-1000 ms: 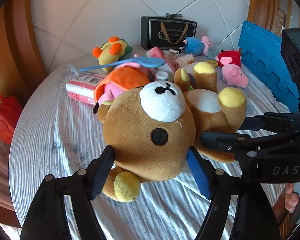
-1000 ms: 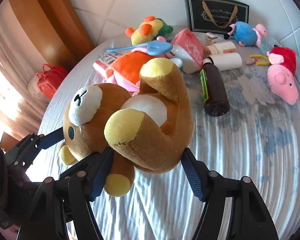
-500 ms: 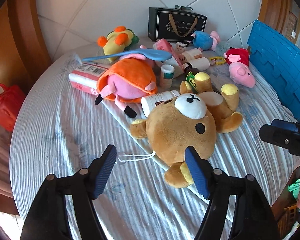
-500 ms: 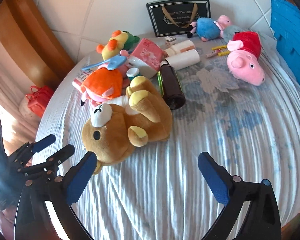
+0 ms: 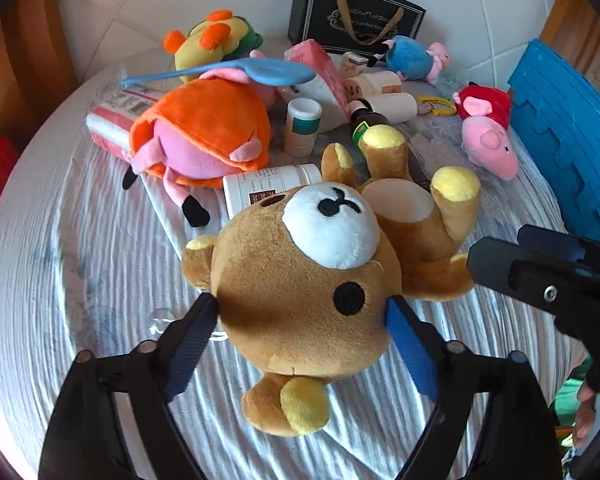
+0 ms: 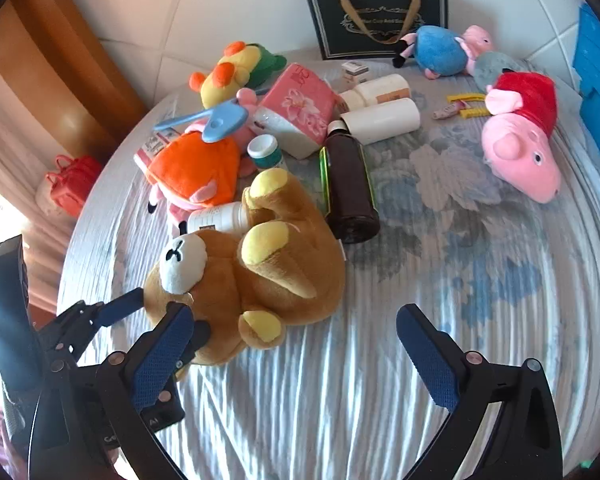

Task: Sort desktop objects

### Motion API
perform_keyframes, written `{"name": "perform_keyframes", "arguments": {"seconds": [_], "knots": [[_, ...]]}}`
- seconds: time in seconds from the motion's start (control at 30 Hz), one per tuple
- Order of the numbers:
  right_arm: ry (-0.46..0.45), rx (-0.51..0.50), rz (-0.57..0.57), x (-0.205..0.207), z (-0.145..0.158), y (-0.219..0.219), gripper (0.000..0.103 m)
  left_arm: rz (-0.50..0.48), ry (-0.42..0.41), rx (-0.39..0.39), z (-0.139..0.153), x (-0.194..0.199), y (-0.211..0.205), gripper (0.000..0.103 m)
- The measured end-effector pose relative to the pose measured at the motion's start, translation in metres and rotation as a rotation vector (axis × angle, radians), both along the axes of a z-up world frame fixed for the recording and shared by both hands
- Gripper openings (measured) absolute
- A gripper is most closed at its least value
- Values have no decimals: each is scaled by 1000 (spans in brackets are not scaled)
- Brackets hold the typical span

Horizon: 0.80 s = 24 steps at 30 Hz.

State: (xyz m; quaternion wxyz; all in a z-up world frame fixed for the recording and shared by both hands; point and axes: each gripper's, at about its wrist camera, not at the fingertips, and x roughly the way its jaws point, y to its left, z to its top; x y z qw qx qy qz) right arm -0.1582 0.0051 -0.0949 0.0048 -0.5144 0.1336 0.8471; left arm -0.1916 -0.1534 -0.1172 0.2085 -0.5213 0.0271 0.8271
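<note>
A brown plush bear (image 5: 312, 292) with yellow paws lies on its back on the white cloth; it also shows in the right wrist view (image 6: 252, 280). My left gripper (image 5: 300, 320) has its blue pads on both sides of the bear's head, touching it. From the right wrist view the left gripper (image 6: 160, 308) holds the head. My right gripper (image 6: 296, 344) is open and empty, just right of the bear over bare cloth.
Behind the bear lie an orange plush (image 5: 204, 136), white bottles (image 5: 268, 188), a dark bottle (image 6: 348, 192), a pink tissue pack (image 6: 296, 108), a pink pig plush (image 6: 520, 144), a blue plush (image 6: 440, 52) and a black gift bag (image 6: 376, 20). A blue crate (image 5: 568, 128) stands at right.
Both grippers let go of the bear and pulled back. The left gripper has since come forward and closed on the bear's head; the right gripper stays back and open.
</note>
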Motion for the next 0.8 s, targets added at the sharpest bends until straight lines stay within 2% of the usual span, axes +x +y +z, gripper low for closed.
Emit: {"name": "perform_keyframes", "arguments": {"seconds": [0.1, 0.17, 0.23, 0.33, 0.43, 0.47, 0.57, 0.6, 0.63, 0.67, 0.8], "knots": [[-45, 2, 56, -22, -16, -1, 103, 55, -70, 24, -17, -9, 3, 103], [-65, -9, 79, -33, -29, 0, 103, 62, -93, 8, -26, -10, 8, 103], [-90, -19, 78, -44, -42, 3, 103, 66, -70, -14, -29, -7, 11, 103], [-103, -94, 61, -51, -57, 11, 103, 67, -66, -39, -34, -10, 14, 103], [-112, -159, 51, -51, -66, 17, 103, 51, -158, -82, -51, -17, 19, 101], [-124, -183, 51, -51, -68, 18, 103, 56, -156, -72, -53, -17, 18, 100], [-144, -210, 41, -46, -71, 20, 103, 46, -103, -81, -47, -8, 19, 92], [-141, -207, 40, -43, -70, 20, 98, 38, -85, -89, -45, -5, 19, 90], [-127, -212, 43, -39, -67, 19, 81, 30, -70, -94, -42, -2, 19, 88], [-101, -234, 51, -34, -61, 16, 75, 27, -55, -92, -37, 1, 17, 88], [-7, -184, 56, -17, -29, 3, 74, -1, 72, -94, -6, 15, 9, 88]]}}
